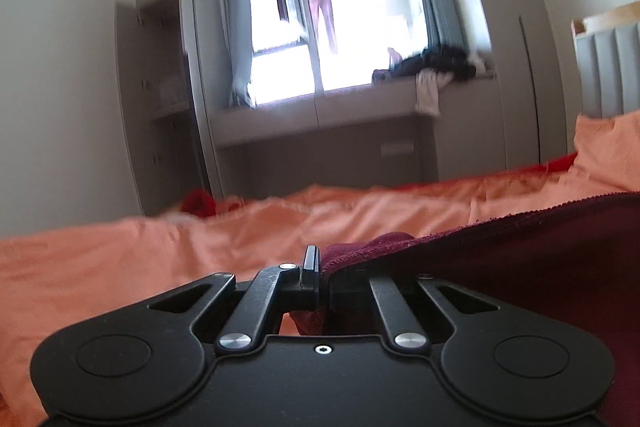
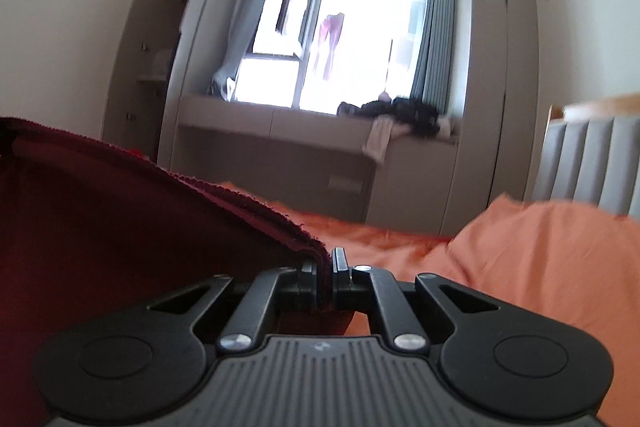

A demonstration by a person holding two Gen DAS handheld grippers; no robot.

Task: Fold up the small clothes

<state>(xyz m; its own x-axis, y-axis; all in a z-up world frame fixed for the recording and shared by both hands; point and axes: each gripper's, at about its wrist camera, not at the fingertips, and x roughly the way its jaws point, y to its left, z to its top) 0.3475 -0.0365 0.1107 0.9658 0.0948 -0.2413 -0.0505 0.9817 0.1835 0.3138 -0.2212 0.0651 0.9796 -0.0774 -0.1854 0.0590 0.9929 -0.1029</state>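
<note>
The left gripper (image 1: 320, 267) and right gripper (image 2: 327, 267) are each clamped on an edge of the dark red garment (image 1: 540, 267), stretched between them above the orange bedsheet (image 1: 140, 251). Beyond stand a grey window bench (image 2: 280, 131), bright window (image 2: 352, 43), wardrobes and padded headboard (image 2: 592, 159).

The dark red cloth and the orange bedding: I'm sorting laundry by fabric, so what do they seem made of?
Dark red cloth: likely terry or knit, matte, with a fuzzy looped edge. Orange bedding: probably smooth woven cotton or blend, with soft creases and a slight sheen.
</note>
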